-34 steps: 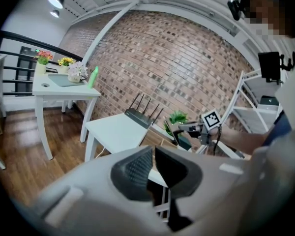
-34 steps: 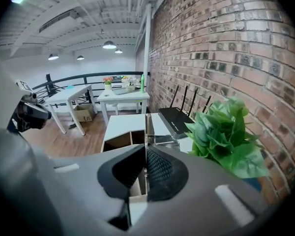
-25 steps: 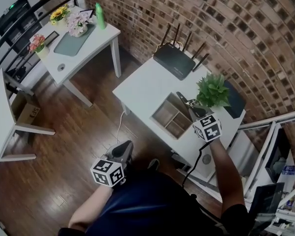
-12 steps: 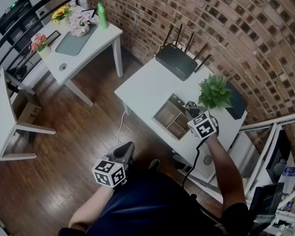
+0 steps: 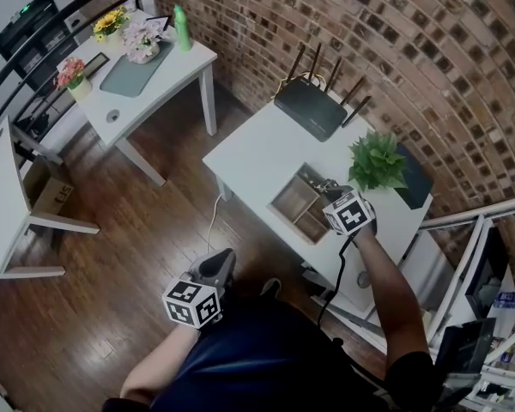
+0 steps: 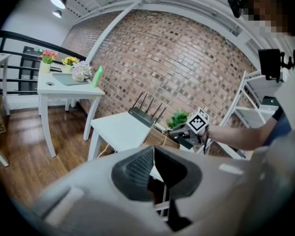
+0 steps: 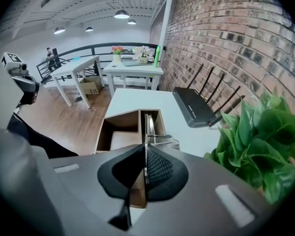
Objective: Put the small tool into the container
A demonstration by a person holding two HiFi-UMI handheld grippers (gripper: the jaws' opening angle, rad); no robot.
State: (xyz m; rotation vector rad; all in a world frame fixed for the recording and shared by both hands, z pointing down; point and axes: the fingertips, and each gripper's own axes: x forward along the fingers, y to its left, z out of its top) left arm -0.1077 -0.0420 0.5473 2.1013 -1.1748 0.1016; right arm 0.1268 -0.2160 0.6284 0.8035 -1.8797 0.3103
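My right gripper [image 5: 327, 188] is shut on a small flat metal tool [image 7: 149, 125]. The tool points forward and down over the wooden container [image 5: 293, 199], just above the container's narrow right-hand compartment [image 7: 152, 119]. Whether the tool's tip touches the wood I cannot tell. The container has a wider compartment [image 7: 119, 132] on its left and stands on the white table [image 5: 256, 148]. My left gripper [image 5: 216, 266] hangs low over the wooden floor, away from the table, shut with nothing in it [image 6: 153, 155]. The right gripper [image 6: 173, 131] also shows in the left gripper view.
A black router [image 5: 312, 110] with antennas lies at the table's far side. A green potted plant [image 5: 378, 161] stands right beside my right gripper. A second white desk [image 5: 146, 67] with flowers and a green bottle is at the far left. White shelving [image 5: 472, 256] stands on the right.
My right gripper has come down and a little left with the tool, from beside the plant to just over the container. The left gripper has stayed put.
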